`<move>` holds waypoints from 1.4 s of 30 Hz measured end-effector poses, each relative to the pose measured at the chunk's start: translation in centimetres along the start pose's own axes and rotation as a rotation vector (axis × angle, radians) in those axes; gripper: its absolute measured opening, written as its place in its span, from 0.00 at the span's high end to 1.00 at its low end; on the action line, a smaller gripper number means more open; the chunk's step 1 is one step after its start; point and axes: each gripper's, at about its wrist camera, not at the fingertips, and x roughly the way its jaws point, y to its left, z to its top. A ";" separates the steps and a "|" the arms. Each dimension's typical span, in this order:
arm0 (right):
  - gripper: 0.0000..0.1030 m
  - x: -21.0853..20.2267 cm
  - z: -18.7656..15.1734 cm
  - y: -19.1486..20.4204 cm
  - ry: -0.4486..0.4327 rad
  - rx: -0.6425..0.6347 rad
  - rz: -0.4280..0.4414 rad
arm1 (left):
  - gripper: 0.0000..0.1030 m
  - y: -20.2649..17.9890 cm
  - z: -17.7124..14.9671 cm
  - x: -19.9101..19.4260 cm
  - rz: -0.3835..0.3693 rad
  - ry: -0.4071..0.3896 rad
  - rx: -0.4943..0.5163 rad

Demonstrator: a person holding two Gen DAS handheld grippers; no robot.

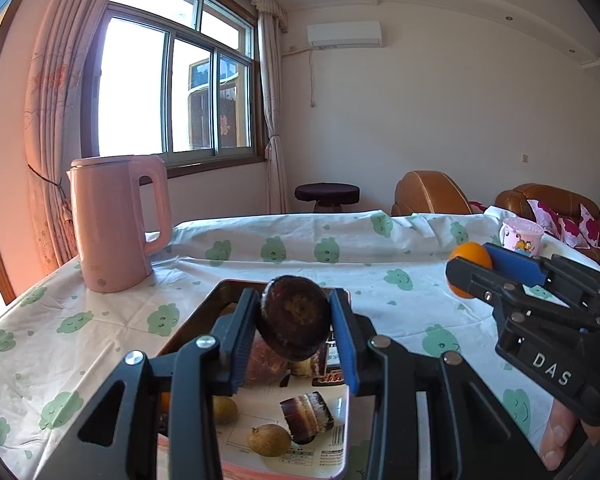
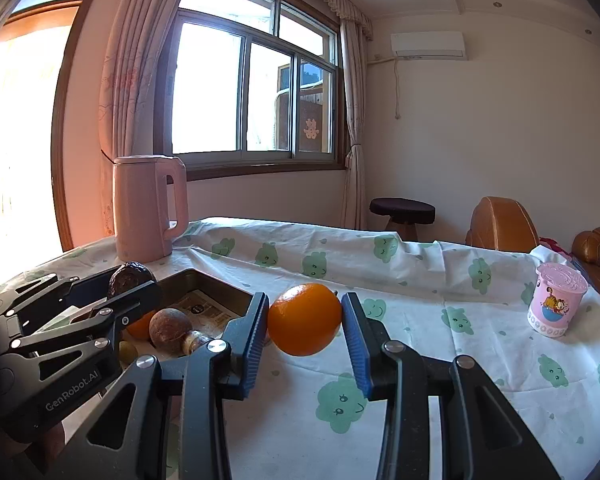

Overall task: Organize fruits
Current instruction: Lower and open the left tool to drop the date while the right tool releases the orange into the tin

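My left gripper is shut on a dark brown round fruit and holds it above a rectangular tray. The tray holds small yellow-brown fruits and other pieces on printed paper. My right gripper is shut on an orange, raised above the tablecloth, right of the tray. In the right wrist view the left gripper holds the dark fruit over the tray, where a brown round fruit and another orange lie. The right gripper with its orange shows in the left wrist view.
A pink kettle stands at the table's far left, behind the tray. A pink cartoon cup stands at the right. A white cloth with green prints covers the table. A stool and brown sofas stand beyond it.
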 end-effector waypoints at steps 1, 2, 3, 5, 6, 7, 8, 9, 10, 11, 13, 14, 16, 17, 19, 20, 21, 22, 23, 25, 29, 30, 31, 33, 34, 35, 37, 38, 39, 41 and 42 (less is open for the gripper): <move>0.61 0.1 0.1 0.3 0.001 -0.003 0.006 | 0.62 0.3 0.0 0.0 0.006 0.002 -0.003; 0.61 0.2 0.1 0.7 0.003 -0.008 0.011 | 0.62 0.6 -0.1 0.1 0.013 0.004 -0.006; 0.61 0.3 0.2 1.0 0.003 -0.012 0.017 | 0.62 1.0 -0.1 0.1 0.018 0.006 -0.010; 0.61 0.6 0.2 1.7 0.004 -0.020 0.027 | 0.62 1.5 -0.2 0.3 0.026 0.014 -0.019; 0.61 0.6 0.3 2.0 0.006 -0.023 0.032 | 0.62 1.8 -0.3 0.3 0.031 0.017 -0.022; 0.61 0.8 0.3 2.4 0.007 -0.028 0.036 | 0.62 2.1 -0.3 0.3 0.035 0.020 -0.026; 0.61 0.9 0.4 2.7 0.008 -0.034 0.040 | 0.62 2.4 -0.4 0.3 0.039 0.022 -0.029; 0.61 0.9 0.4 3.1 0.009 -0.039 0.044 | 0.62 2.6 -0.4 0.4 0.045 0.024 -0.030; 0.61 1.0 0.5 3.4 0.010 -0.043 0.047 | 0.62 2.9 -0.4 0.3 0.049 0.025 -0.032; 0.61 1.1 0.5 3.7 0.011 -0.047 0.051 | 0.62 3.1 -0.4 0.3 0.053 0.027 -0.033; 0.61 1.2 0.6 4.3 0.013 -0.054 0.058 | 0.62 3.7 -0.5 0.3 0.061 0.030 -0.040; 0.61 1.3 0.7 4.5 0.012 -0.059 0.060 | 0.62 3.9 -0.5 0.3 0.065 0.032 -0.042; 0.61 1.5 0.8 5.1 0.013 -0.065 0.068 | 0.62 4.4 -0.5 0.3 0.075 0.033 -0.045; 0.61 1.6 0.9 5.4 0.014 -0.069 0.071 | 0.62 4.6 -0.5 0.2 0.081 0.034 -0.046; 0.61 1.8 1.0 5.9 0.015 -0.076 0.078 | 0.62 5.1 -0.4 0.2 0.092 0.036 -0.050; 0.61 1.9 1.1 6.1 0.015 -0.080 0.082 | 0.62 5.4 -0.4 0.2 0.097 0.037 -0.053; 0.61 2.0 1.1 6.4 0.015 -0.084 0.085 | 0.62 5.6 -0.4 0.2 0.101 0.038 -0.056; 0.61 2.1 1.2 6.6 0.015 -0.087 0.089 | 0.62 5.8 -0.4 0.2 0.106 0.040 -0.057; 0.61 2.2 1.2 6.8 0.015 -0.091 0.092 | 0.62 5.9 -0.4 0.2 0.112 0.043 -0.057; 0.61 2.3 1.3 7.2 0.015 -0.096 0.097 | 0.62 6.3 -0.4 0.2 0.117 0.045 -0.061; 0.61 2.7 1.3 7.7 0.018 -0.099 0.106 | 0.62 7.0 -0.4 0.3 0.127 0.053 -0.063; 0.61 2.7 1.3 7.8 0.019 -0.099 0.108 | 0.62 7.1 -0.5 0.3 0.130 0.054 -0.062; 0.61 2.8 1.3 7.9 0.020 -0.100 0.110 | 0.62 7.2 -0.5 0.3 0.132 0.058 -0.060; 0.61 3.0 1.3 8.2 0.023 -0.104 0.113 | 0.62 7.5 -0.6 0.4 0.135 0.066 -0.060; 0.61 3.1 1.3 8.3 0.024 -0.105 0.115 | 0.62 7.6 -0.7 0.5 0.136 0.070 -0.060; 0.61 3.2 1.3 8.4 0.026 -0.106 0.117 | 0.62 7.7 -0.7 0.6 0.138 0.076 -0.060; 0.61 3.5 1.2 8.7 0.030 -0.108 0.122 | 0.62 8.0 -0.8 0.8 0.141 0.086 -0.061; 0.61 3.6 1.2 8.9 0.033 -0.111 0.124 | 0.62 8.1 -0.9 0.8 0.142 0.090 -0.062; 0.61 3.8 1.2 9.1 0.037 -0.114 0.127 | 0.62 8.2 -0.9 0.9 0.144 0.095 -0.064; 0.61 4.2 1.1 9.4 0.046 -0.118 0.132 | 0.62 8.4 -1.0 1.0 0.145 0.103 -0.070; 0.61 4.4 1.0 9.6 0.052 -0.120 0.135 | 0.62 8.5 -1.1 1.0 0.146 0.106 -0.071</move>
